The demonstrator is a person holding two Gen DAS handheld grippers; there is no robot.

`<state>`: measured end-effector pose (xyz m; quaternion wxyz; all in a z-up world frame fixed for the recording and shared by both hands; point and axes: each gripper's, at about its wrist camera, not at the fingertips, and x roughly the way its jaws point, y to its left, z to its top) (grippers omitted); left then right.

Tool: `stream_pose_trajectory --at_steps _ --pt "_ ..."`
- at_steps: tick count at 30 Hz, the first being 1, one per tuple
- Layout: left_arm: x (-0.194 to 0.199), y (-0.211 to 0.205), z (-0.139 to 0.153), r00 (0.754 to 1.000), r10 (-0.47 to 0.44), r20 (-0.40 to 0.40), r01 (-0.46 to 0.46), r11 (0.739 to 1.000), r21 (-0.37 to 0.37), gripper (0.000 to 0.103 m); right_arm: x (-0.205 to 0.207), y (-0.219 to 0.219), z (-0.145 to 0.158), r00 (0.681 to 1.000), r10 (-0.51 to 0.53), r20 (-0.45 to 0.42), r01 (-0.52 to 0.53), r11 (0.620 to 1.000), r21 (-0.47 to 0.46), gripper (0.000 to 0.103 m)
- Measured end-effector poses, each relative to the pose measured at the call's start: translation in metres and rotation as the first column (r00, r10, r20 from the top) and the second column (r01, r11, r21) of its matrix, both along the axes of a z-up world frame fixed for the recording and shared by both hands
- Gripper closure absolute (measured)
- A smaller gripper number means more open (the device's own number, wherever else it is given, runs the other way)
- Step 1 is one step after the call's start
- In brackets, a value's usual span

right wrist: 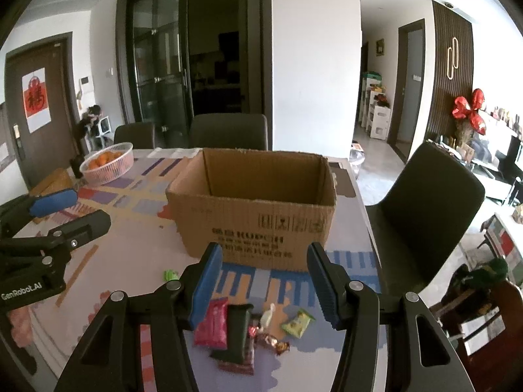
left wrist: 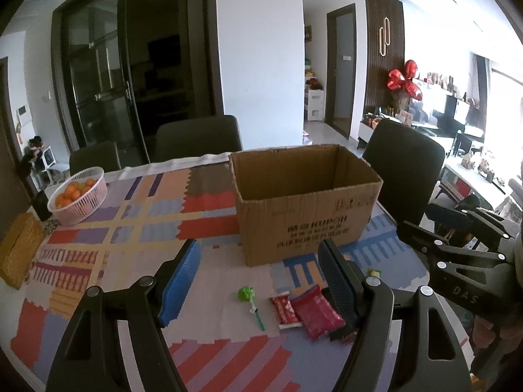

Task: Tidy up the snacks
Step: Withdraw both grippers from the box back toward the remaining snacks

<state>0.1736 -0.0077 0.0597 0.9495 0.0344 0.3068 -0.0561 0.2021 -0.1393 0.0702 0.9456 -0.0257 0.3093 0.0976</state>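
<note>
Both grippers spread, holding nothing; cardboard box empty; basket holds oranges.

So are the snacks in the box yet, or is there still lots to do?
Nothing looks done yet. What shows of the inside of the box looks bare, though its floor is hidden. Both claws, left and right, are open and hold nothing. Still left on the table: the lollipop, the pink packet, the dark packet, the green packet and small candies.
</note>
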Motion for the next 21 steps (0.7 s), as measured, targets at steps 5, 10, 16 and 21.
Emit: stream_pose_trajectory --at_steps 5,10,16,21 --pt "-0.014 -0.001 -0.014 1.0 0.007 -0.015 -0.007 1.0 -0.008 0.029 -0.016 0.001 -0.01 1.0 0.002 -0.009 -0.002 1.0 -0.012 0.048" --pt "-0.028 -0.004 -0.029 0.999 -0.004 -0.032 0.003 1.0 -0.015 0.029 -0.031 -0.004 -0.025 0.999 -0.006 -0.033 0.005 1.0 -0.018 0.048" --pt "-0.035 -0.007 -0.048 0.998 -0.004 -0.056 0.003 1.0 -0.027 0.029 -0.043 -0.006 -0.045 0.998 -0.01 -0.069 0.008 0.999 -0.036 0.048" --pt "-0.028 -0.01 -0.067 0.995 -0.004 -0.096 0.002 1.0 -0.026 0.029 -0.046 -0.008 -0.062 0.995 -0.008 -0.097 0.004 0.999 -0.045 0.048"
